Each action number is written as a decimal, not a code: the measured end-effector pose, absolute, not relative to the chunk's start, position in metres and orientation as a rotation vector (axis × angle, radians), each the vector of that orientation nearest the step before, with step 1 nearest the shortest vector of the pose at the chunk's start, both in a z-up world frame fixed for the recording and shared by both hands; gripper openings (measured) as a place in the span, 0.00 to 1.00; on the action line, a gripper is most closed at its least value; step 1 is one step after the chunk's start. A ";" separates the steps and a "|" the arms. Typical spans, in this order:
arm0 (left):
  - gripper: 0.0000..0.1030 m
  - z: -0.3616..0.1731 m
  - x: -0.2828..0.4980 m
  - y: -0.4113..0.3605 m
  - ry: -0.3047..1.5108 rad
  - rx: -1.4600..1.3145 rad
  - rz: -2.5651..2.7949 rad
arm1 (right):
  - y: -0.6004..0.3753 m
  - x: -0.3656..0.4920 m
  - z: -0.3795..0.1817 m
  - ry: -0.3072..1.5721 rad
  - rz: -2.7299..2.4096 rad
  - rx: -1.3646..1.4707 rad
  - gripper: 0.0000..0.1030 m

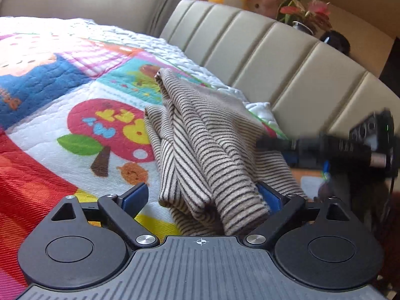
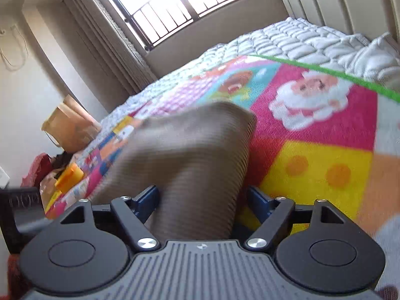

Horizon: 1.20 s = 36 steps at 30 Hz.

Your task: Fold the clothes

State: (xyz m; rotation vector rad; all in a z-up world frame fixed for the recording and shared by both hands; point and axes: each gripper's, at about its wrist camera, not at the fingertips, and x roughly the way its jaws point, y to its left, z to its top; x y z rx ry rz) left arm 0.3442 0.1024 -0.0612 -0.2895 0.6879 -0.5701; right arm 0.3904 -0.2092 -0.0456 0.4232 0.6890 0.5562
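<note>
- Folding under way on a bed [image 1: 50, 115]: a striped garment [image 1: 200, 135] lies bunched on the colourful quilt [image 2: 312, 155]; my guess, a fold is mid-way
- Left claw [image 1: 202, 197] gapes wide, cloth between its jaws, against the right pad only; no grip
- Right claw [image 2: 202, 200] also spread, blurred fabric between, unpinched
- Next: pinch an edge cleanly; carry it across; flatten the bunching

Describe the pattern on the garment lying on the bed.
The garment has thin dark stripes on beige, clearest in the left wrist view.
</note>
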 end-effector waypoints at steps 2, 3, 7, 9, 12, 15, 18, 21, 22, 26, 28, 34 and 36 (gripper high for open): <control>0.92 -0.062 0.344 0.106 0.699 -0.304 -0.575 | -0.208 0.412 -0.042 0.698 0.526 0.476 0.84; 0.92 -0.062 0.343 0.108 0.702 -0.308 -0.576 | -0.204 0.426 -0.046 0.730 0.516 0.487 0.86; 0.92 -0.058 0.343 0.111 0.702 -0.303 -0.563 | -0.190 0.457 -0.061 0.808 0.510 0.494 0.67; 0.92 -0.059 0.344 0.113 0.709 -0.305 -0.562 | -0.183 0.444 -0.040 0.694 0.574 0.435 0.53; 0.92 -0.060 0.344 0.110 0.707 -0.288 -0.558 | -0.173 0.437 -0.022 0.636 0.576 0.377 0.51; 0.93 -0.059 0.344 0.111 0.704 -0.297 -0.564 | -0.160 0.445 -0.037 0.700 0.412 0.201 0.52; 0.93 -0.060 0.345 0.111 0.704 -0.296 -0.566 | -0.166 0.436 -0.043 0.664 0.368 0.187 0.60; 0.93 -0.059 0.345 0.110 0.704 -0.291 -0.565 | -0.179 0.407 -0.036 0.602 0.380 0.231 0.62; 0.93 -0.059 0.345 0.111 0.704 -0.292 -0.565 | -0.182 0.394 -0.033 0.570 0.383 0.215 0.63; 0.94 -0.060 0.345 0.110 0.704 -0.290 -0.564 | -0.195 0.342 -0.027 0.481 0.410 0.172 0.68; 0.94 -0.060 0.345 0.110 0.704 -0.290 -0.563 | -0.197 0.322 -0.032 0.480 0.432 0.150 0.74; 0.92 -0.057 0.344 0.111 0.694 -0.289 -0.558 | -0.181 0.321 -0.055 0.581 0.361 0.016 0.82; 0.92 -0.054 0.343 0.116 0.678 -0.307 -0.552 | -0.179 0.322 -0.049 0.581 0.369 0.012 0.82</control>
